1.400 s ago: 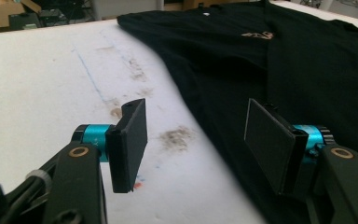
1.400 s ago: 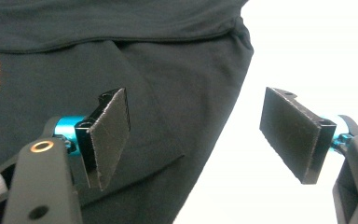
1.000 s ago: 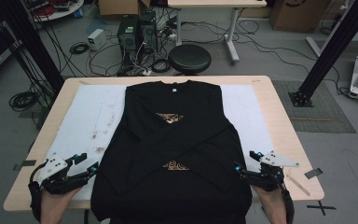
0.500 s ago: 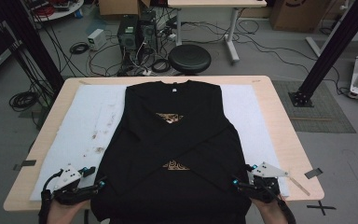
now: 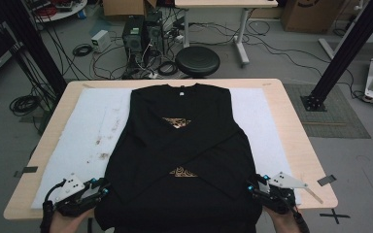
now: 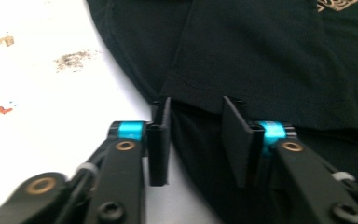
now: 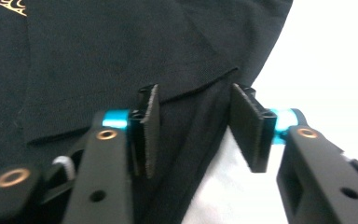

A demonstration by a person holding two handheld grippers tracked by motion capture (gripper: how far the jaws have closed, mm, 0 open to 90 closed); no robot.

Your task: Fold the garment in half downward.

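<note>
shirt [image 5: 184, 160] hem cut off by bottom edge

The black shirt [image 5: 179, 160] lies flat, sleeves crossed over its gold print. Its lower side edges sit between the fingers [image 6: 159, 140] of each gripper, collar far beyond them.

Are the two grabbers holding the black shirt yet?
Not yet. Both the left gripper and right gripper straddle the black shirt's side edges; jaws closing, not pinching.

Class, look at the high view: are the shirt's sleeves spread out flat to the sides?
No: the black shirt has both sleeves folded inward, crossing over its front.
</note>
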